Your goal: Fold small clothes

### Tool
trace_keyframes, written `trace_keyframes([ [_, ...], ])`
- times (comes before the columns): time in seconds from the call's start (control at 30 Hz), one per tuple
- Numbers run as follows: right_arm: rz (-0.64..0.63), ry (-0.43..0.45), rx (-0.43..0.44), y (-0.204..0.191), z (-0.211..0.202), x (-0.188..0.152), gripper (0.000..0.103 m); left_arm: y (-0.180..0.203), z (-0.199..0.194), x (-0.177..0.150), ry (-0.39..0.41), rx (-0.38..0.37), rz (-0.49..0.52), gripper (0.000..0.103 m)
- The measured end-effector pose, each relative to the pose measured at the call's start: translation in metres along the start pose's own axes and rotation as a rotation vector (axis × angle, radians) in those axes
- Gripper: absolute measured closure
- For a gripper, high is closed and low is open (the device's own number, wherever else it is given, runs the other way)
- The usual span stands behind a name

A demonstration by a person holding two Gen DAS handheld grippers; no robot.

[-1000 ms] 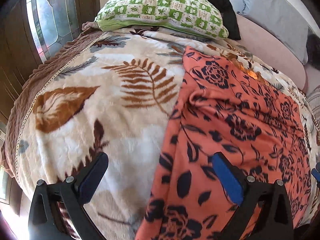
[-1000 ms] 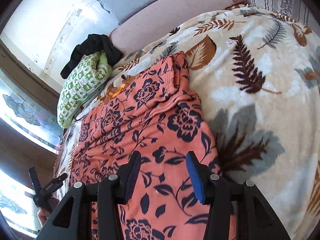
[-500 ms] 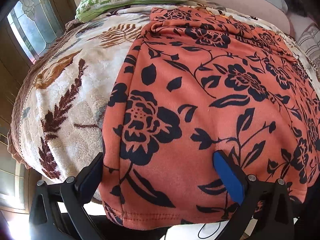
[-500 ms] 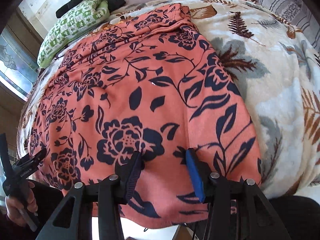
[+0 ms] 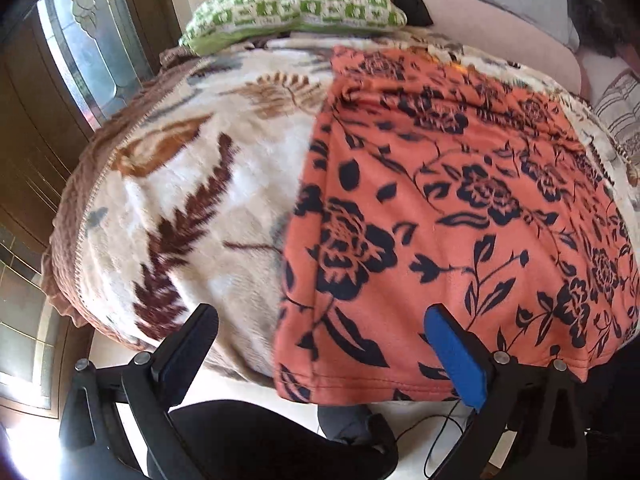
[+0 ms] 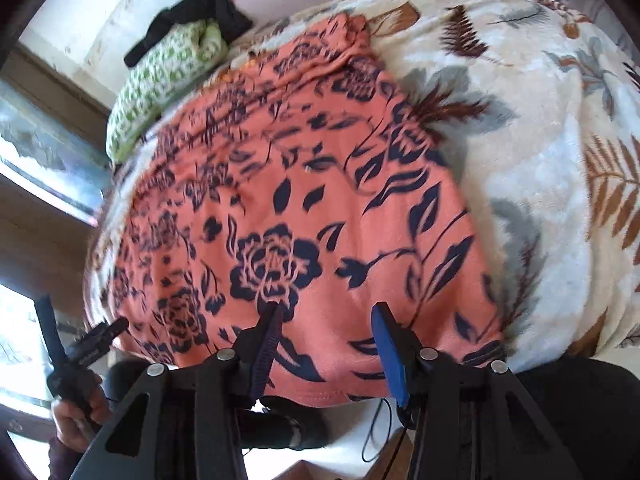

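1. the left tongs (image 5: 320, 344) are spread wide and released; nothing is held between the pads, and whether the blue pad (image 5: 456, 360) brushes the cloth cannot be told.
2. the right tongs (image 6: 324, 340) are parted about halfway, also released; the near hem is seen just ahead of and between the tips, with no fabric pinched.
3. just ahead of both tongs lies the orange floral garment (image 5: 460, 208), spread mostly flat on the bed, its near hem (image 6: 320, 394) draped over the bed edge toward the tongs.
4. from the left tongs the garment's near left corner (image 5: 288, 384) is seen between the fingers, nearer the blue pad; the far edge is bunched slightly.
5. the garment is judged light, soft and limp, likely to sag and crease when lifted; the plush blanket (image 5: 200, 200) beneath may cling to it a little.
6. a hold is best taken at the stitched hem, one corner per tongs, so the cloth stays taut while folded away from the tongs.
7. farther out, a green patterned pillow (image 5: 296, 8) and a dark cloth (image 6: 192, 12) are seen beyond the garment's far edge.
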State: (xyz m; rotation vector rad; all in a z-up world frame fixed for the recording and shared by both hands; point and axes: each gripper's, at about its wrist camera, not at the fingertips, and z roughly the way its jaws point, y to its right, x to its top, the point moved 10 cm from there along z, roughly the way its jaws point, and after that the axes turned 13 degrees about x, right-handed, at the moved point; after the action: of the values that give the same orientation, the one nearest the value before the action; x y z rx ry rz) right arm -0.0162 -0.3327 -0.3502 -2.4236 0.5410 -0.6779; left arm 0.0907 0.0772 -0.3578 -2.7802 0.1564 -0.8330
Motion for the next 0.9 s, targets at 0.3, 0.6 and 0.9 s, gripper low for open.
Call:
trace_keyframes([
  [0.3, 0.231, 0.098, 0.084, 0.059, -0.039, 0.029, 0.045, -0.050, 0.017, 0.010, -0.089, -0.029, -0.099, 0.001],
  [0.6, 0.191, 0.084, 0.051, 0.067, -0.004, 0.037, 0.041, -0.022, 0.043, -0.001, -0.171, -0.131, -0.094, 0.053],
  [0.9, 0.110, 0.046, 0.139, 0.051, 0.003, 0.031, 0.067, 0.007, 0.044, 0.000, -0.132, -0.183, -0.022, 0.065],
])
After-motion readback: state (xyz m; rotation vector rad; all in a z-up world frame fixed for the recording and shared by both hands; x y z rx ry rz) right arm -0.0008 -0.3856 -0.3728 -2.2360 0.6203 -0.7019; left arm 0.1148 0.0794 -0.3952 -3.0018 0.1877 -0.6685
